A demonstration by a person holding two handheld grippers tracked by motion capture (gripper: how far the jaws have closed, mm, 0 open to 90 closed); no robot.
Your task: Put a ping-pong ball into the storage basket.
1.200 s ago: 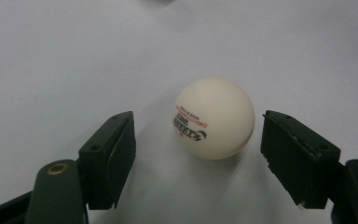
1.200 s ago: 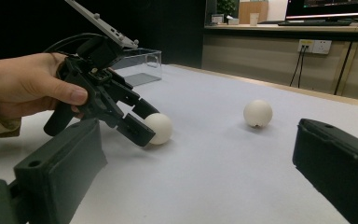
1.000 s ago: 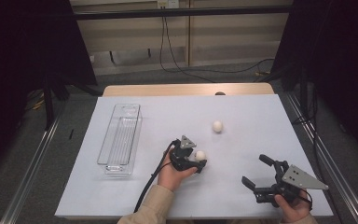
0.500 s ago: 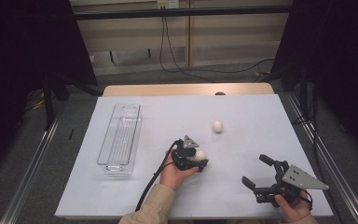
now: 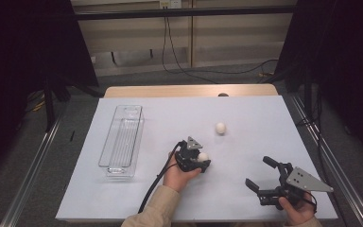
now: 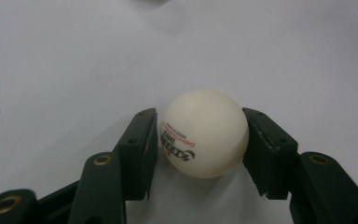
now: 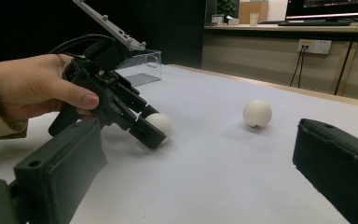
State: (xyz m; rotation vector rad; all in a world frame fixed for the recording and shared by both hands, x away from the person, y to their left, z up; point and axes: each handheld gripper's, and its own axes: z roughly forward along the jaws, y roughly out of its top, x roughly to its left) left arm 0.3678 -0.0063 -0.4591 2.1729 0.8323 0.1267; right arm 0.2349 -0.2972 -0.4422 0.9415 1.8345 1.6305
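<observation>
Left tool (image 5: pixel 200 160): black body, grey three-cornered plate on top, black cable trailing toward the near edge. Jaws dark, blocky, with brass-coloured rivets. Right tool (image 5: pixel 260 176): same black build, larger grey plate with small screws. Beige sleeve (image 5: pixel 157 209) on left forearm.

White table (image 5: pixel 264 113) bears a clear tray (image 5: pixel 122 140) and two balls (image 5: pixel 220 127).

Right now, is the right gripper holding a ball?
No. In the high view the right gripper stands open over bare table, with both balls elsewhere: one in the left gripper, one loose.
</observation>
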